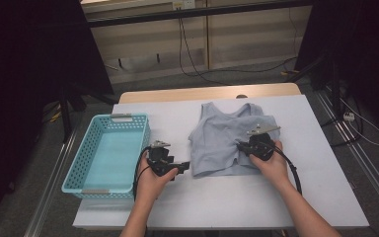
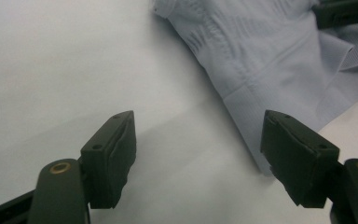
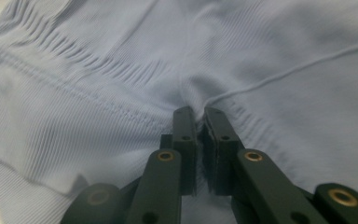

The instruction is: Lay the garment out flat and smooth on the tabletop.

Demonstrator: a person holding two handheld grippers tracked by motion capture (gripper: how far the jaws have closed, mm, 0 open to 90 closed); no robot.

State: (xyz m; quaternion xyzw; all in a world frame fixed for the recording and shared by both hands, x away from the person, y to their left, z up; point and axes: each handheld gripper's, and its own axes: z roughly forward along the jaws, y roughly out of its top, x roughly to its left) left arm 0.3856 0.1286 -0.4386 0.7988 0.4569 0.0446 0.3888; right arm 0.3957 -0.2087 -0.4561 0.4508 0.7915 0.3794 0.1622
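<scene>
Tightly, right gripper [image 3: 199, 122] pinches ribbed fabric top [image 3: 98, 93].

one pale blue crop top [image 1: 225, 139], one turquoise basket [image 1: 107, 154], two tongs, left [image 1: 181, 169] and right [image 1: 240, 146], two hands, one on each, all on one desk [image 1: 316, 163]

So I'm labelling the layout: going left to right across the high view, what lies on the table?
Basket → left gripper → top → right gripper, shut on a pinch of the top.
</scene>
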